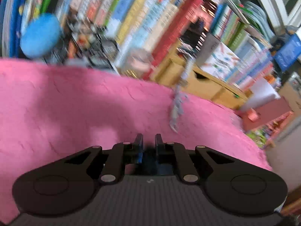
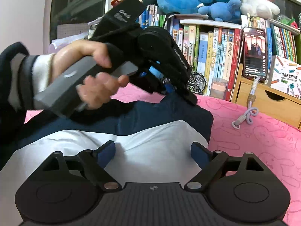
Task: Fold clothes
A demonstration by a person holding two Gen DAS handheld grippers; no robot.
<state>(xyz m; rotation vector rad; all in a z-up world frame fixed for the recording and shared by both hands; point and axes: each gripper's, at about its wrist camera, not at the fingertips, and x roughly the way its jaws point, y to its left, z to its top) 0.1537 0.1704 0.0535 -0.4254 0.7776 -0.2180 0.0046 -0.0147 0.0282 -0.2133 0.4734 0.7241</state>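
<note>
Tools: left tool (image 1: 148, 141) nearly together above fuzzy pink blanket (image 1: 75, 103); right tool (image 2: 153, 150) apart over smooth white-navy garment (image 2: 150, 141).

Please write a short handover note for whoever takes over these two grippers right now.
Left gripper: jaws nearly shut at the far edge of the navy and white garment; whether it pinches cloth is hidden.
Right gripper: open, hovering over the garment's white part, holding nothing.
The garment lies on the pink blanket, partly bunched.
Done: at best partly folded.
Left: confirm the left grip, finish folding.
</note>
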